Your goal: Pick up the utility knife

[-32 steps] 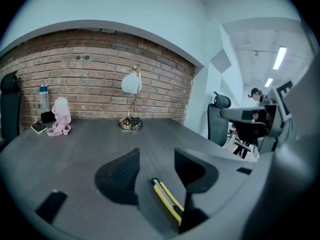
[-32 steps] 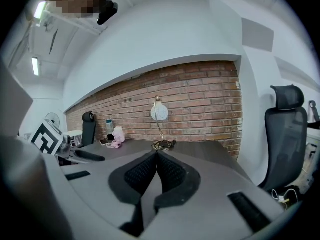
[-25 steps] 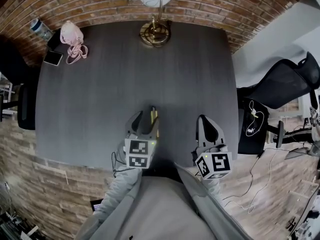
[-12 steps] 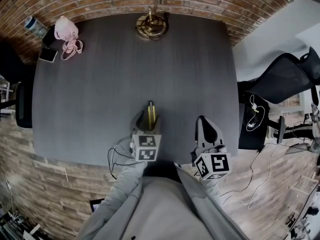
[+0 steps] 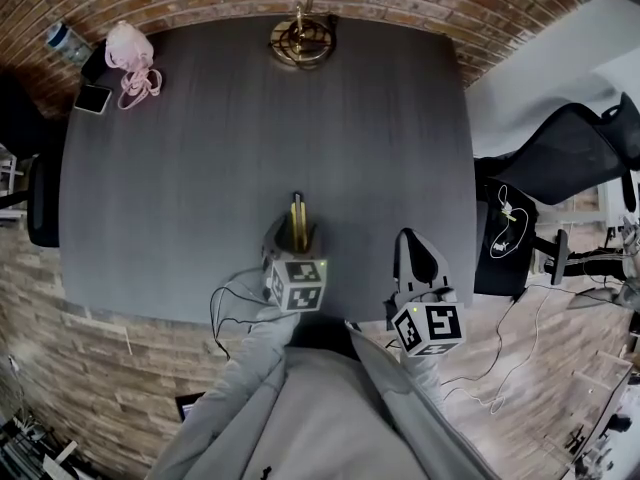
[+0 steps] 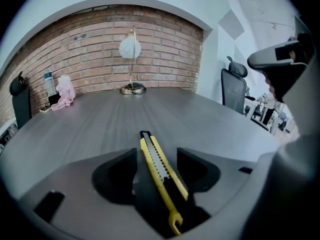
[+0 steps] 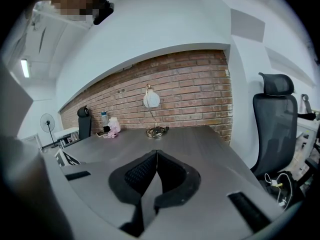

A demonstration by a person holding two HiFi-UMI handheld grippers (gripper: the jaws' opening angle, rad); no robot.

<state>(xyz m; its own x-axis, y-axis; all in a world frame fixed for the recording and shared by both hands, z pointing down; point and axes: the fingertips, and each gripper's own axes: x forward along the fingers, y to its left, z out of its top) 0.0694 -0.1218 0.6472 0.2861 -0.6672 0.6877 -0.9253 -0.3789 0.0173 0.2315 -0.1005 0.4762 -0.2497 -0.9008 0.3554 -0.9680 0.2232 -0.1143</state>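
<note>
Since a second ago, our left gripper (image 5: pixel 296 243) has dropped over the slim yellow-and-black utility knife (image 6: pixel 152 154), jaws spread either side, not yet pinching. Our right gripper (image 7: pixel 157 159) idles, jaws pressed together, empty. The knife lies flat on the dark grey wood-grain surface (image 5: pixel 200 168); next we close squarely on it.

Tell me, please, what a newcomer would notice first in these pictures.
The yellow utility knife catches the eye first. It lies on the dark grey table near the person's edge, between the wide-open jaws of the left gripper, which do not press on it. Next come the right gripper beside it, shut and empty, and the brass lamp at the table's far edge.
</note>
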